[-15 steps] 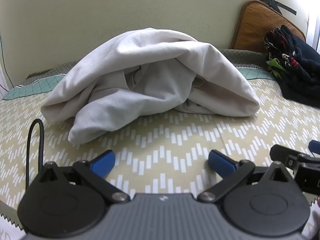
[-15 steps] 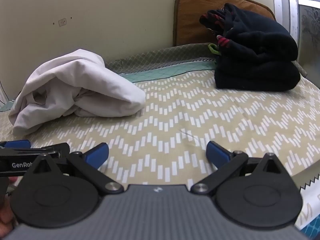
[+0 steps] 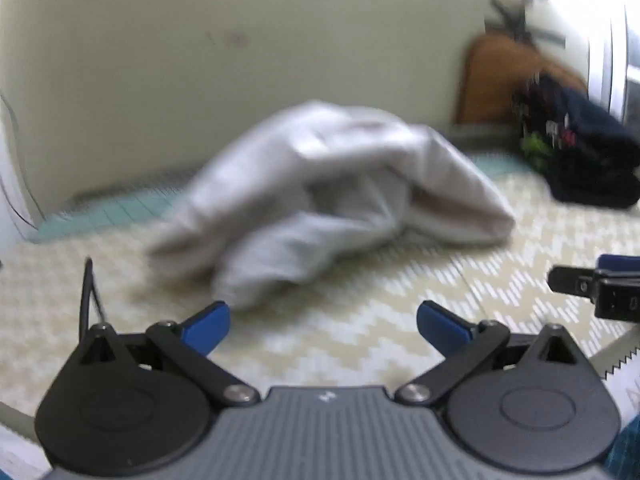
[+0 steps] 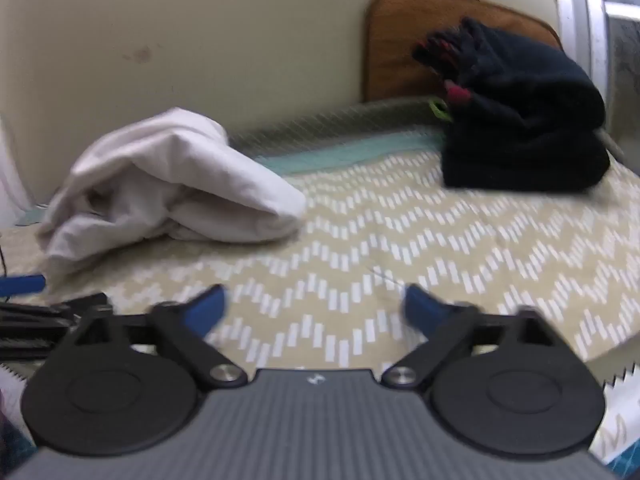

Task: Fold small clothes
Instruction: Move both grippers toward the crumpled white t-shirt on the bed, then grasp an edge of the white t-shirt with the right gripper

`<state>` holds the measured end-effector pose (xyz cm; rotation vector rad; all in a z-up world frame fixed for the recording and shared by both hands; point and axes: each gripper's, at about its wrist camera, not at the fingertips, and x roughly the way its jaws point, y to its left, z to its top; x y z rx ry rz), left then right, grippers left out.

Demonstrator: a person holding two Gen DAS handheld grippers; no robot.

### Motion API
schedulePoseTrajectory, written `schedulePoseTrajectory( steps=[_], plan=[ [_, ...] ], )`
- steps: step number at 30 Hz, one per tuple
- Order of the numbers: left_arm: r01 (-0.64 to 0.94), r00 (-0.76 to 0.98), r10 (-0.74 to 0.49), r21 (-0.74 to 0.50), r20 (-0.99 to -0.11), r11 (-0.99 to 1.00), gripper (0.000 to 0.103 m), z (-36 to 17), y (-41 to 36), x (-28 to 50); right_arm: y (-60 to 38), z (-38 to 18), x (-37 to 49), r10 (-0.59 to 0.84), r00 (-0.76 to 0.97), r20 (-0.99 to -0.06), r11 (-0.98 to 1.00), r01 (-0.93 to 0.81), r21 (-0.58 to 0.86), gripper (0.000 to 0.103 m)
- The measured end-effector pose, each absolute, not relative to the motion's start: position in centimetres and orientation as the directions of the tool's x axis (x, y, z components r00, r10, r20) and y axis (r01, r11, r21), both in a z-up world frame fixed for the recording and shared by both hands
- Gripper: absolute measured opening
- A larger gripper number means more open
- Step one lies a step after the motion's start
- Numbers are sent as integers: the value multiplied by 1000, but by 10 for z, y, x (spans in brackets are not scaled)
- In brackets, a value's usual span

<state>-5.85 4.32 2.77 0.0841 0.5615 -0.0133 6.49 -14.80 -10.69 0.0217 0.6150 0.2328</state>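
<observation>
A crumpled white garment (image 3: 332, 196) lies in a loose heap on the zigzag-patterned cloth (image 3: 360, 344), towards the back left; it also shows in the right wrist view (image 4: 172, 188). My left gripper (image 3: 322, 322) is open and empty, low over the cloth just in front of the heap. My right gripper (image 4: 314, 310) is open and empty, to the right of the heap and short of it. The right gripper's finger shows at the right edge of the left wrist view (image 3: 592, 284). Both views are motion-blurred.
A folded stack of dark clothes (image 4: 524, 136) sits at the back right, in front of a brown cushion (image 4: 404, 40) leaning on the cream wall. The cloth's zigzag-cut edge (image 4: 620, 376) is at the right. A black cable (image 3: 86, 292) rises at the left.
Both grippers have pulled back and swung slightly left, so the white heap looks smaller and farther. Both stay open and empty. The clothes have not moved.
</observation>
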Motion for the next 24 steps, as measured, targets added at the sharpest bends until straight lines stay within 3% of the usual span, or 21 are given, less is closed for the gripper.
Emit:
schedulePoseTrajectory(
  steps=[3, 7, 13, 24],
  plan=[
    [-51, 874, 73, 58, -481, 997, 103, 40, 76, -67, -125, -86, 57, 304, 796, -524, 933, -360, -4, 45],
    [-191, 859, 174, 14, -482, 981, 103, 42, 111, -60, -64, -59, 50, 361, 827, -430, 831, -495, -255, 43],
    [-262, 843, 203, -51, -499, 964, 103, 32, 132, -58, 2, -56, 75, 409, 798, -443, 705, -585, -402, 43],
    [-267, 862, 151, -180, -483, 947, 103, 24, 155, -60, 45, -54, 117, 388, 737, -554, 652, -644, -400, 41]
  ],
)
